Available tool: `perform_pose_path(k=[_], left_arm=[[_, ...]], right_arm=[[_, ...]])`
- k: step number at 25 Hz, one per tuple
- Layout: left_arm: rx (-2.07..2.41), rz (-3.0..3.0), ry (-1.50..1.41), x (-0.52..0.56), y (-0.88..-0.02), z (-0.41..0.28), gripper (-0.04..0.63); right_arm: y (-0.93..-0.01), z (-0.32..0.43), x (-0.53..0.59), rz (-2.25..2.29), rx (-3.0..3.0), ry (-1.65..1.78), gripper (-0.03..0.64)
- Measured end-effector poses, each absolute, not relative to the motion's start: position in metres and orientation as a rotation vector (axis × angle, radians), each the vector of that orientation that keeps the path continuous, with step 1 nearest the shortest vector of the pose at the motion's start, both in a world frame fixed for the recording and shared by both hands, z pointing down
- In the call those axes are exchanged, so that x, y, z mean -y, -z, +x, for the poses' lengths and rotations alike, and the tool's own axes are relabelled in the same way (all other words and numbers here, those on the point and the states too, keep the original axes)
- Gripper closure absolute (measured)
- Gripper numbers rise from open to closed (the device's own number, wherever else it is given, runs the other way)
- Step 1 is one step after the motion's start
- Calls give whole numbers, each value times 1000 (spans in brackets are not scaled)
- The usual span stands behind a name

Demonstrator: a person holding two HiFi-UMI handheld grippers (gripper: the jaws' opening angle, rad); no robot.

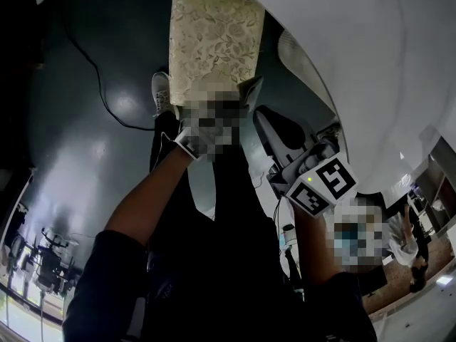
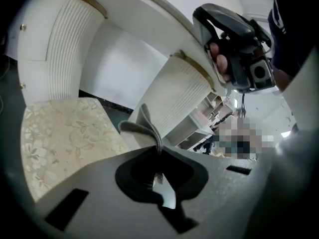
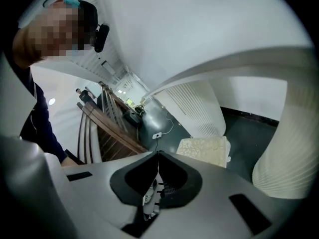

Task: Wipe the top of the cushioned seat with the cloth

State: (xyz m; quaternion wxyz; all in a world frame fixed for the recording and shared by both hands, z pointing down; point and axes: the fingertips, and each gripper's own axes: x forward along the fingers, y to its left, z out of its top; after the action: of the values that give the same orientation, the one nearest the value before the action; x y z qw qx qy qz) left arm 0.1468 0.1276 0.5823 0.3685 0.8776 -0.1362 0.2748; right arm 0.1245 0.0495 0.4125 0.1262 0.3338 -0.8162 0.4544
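The cushioned seat [image 1: 214, 45], cream with a floral pattern, stands on the dark floor at the top centre of the head view. It also fills the left of the left gripper view as the same seat [image 2: 65, 133]. My left gripper [image 2: 158, 151] is shut on a grey cloth [image 2: 144, 126], whose fold sticks up past the jaw tips, just off the seat's near right edge. My right gripper [image 3: 158, 153] is shut with nothing in it, held back and higher; its marker cube [image 1: 324, 184] shows at right. The seat [image 3: 202, 151] lies far beyond it.
White ribbed curved walls [image 2: 60, 49] rise behind and beside the seat. A black cable [image 1: 100, 84] runs over the glossy dark floor left of it. A shoe [image 1: 161, 91] stands by the seat's front left corner. Wooden slats [image 3: 99, 128] stand at the left of the right gripper view.
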Motion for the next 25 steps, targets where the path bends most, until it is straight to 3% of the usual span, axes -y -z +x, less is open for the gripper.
perform_pose_path(k=[9, 25], left_arm=[[508, 2299, -658, -67, -503, 67, 580], [707, 2574, -414, 10, -221, -11, 581]], right_arm=[[-338, 75, -26, 962, 2473, -1201, 591], [-161, 26, 1, 1031, 2643, -1026, 591]])
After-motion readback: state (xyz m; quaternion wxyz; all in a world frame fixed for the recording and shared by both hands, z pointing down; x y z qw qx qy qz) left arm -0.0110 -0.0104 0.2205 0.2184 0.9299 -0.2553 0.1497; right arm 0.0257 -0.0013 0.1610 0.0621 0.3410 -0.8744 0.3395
